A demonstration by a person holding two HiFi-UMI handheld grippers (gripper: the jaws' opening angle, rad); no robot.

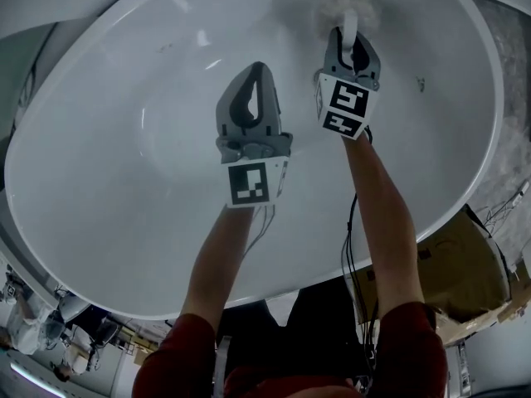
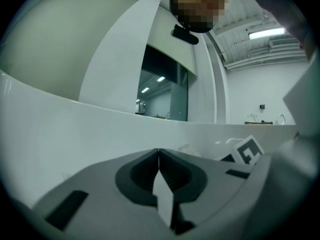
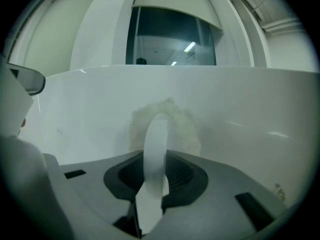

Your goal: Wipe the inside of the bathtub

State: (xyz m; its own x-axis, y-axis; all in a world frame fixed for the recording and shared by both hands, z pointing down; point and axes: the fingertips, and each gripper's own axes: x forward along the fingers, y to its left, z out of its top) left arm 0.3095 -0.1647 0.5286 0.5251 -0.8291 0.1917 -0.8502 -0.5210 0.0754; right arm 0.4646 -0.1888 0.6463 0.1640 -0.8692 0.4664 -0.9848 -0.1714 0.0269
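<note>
The white oval bathtub (image 1: 99,164) fills the head view. My right gripper (image 1: 350,41) is shut on the white looped handle (image 1: 350,21) of a fluffy pale wiping pad (image 1: 328,2), which presses against the tub's far inner wall. In the right gripper view the handle (image 3: 156,136) stands between the jaws of my right gripper (image 3: 156,160), with the pad (image 3: 189,126) flat on the tub wall (image 3: 250,114) behind it. My left gripper (image 1: 254,75) hangs over the tub's middle, shut and holding nothing. In the left gripper view, my left gripper (image 2: 159,156) has its jaws meeting and faces the tub wall (image 2: 75,134).
Cardboard boxes (image 1: 465,264) and cables (image 1: 506,210) lie outside the tub's near right rim. Shelving and clutter (image 1: 50,322) stand at the lower left. A dark glass pane (image 2: 162,91) rises beyond the tub. The right gripper's marker cube (image 2: 247,151) shows beside my left jaws.
</note>
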